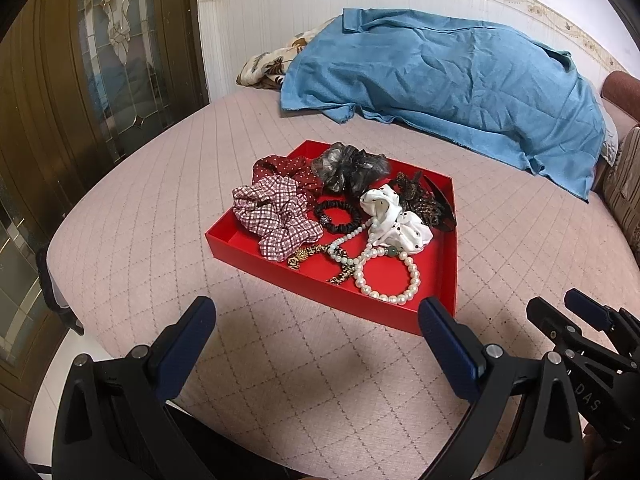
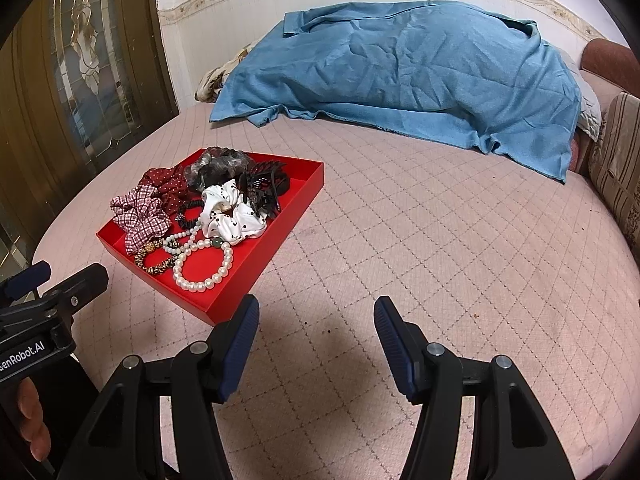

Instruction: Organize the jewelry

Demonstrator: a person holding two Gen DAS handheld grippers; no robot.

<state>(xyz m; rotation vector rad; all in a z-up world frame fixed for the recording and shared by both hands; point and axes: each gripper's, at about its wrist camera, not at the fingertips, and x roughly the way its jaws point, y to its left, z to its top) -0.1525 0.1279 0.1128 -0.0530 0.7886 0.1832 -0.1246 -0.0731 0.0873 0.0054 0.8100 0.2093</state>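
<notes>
A shallow red tray lies on the pink quilted bed. It holds several scrunchies, among them a checked one and a white dotted one, a pearl bracelet, a pale bead bracelet, leopard hair ties and a dark hair claw. My left gripper is open and empty, just short of the tray's near edge. My right gripper is open and empty over bare bed, right of the tray.
A blue cloth covers a heap of bedding at the far side of the bed. A wooden door with patterned glass stands at the left. A striped cushion lies at the right edge.
</notes>
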